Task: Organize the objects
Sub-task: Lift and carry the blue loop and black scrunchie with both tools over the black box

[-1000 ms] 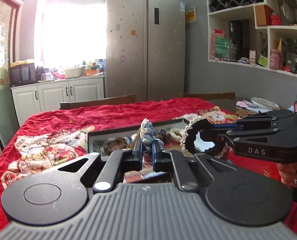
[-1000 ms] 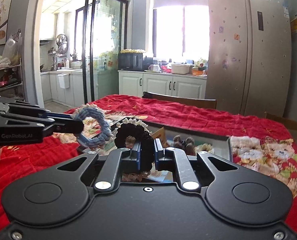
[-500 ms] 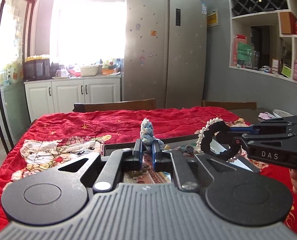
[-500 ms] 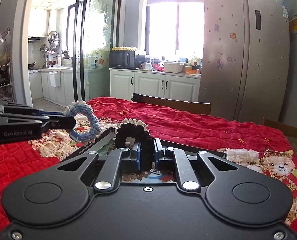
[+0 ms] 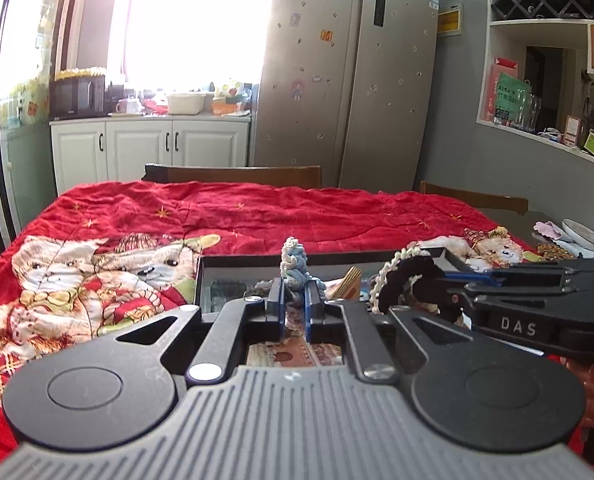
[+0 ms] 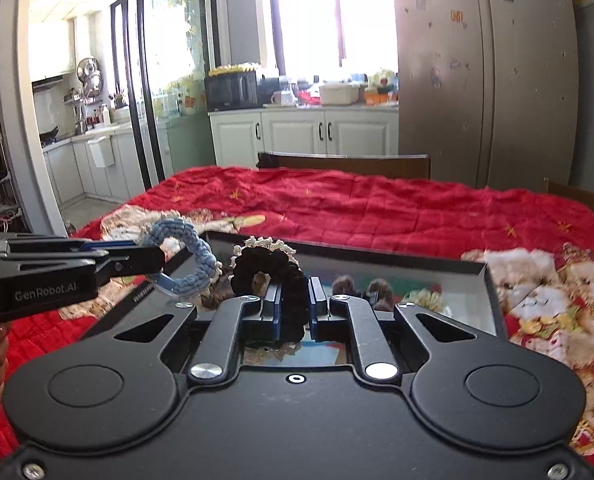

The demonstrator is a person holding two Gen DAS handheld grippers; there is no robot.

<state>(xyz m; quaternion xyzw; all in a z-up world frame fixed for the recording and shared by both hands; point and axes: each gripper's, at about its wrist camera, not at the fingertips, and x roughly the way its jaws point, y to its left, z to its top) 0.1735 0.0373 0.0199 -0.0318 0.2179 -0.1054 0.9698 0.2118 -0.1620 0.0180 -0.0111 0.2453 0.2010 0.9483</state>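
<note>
The blue braided ring stands edge-on in the left wrist view, pinched in the left tool; the right wrist view shows its open loop. The black scrunchie (cream lace edging) is clamped upright in the right tool. Both hang over the dark tray, whose contents are mostly hidden, on the red-quilted worktop.

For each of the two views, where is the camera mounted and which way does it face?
Left wrist view: sits on the left gripper, facing across the red blanket toward the fridge; jaws shut on a blue braided ring.
Right wrist view: sits on the right gripper, facing the same way; jaws shut on a black scrunchie.
Shared: the black tray, both rings, and each other's gripper.
</note>
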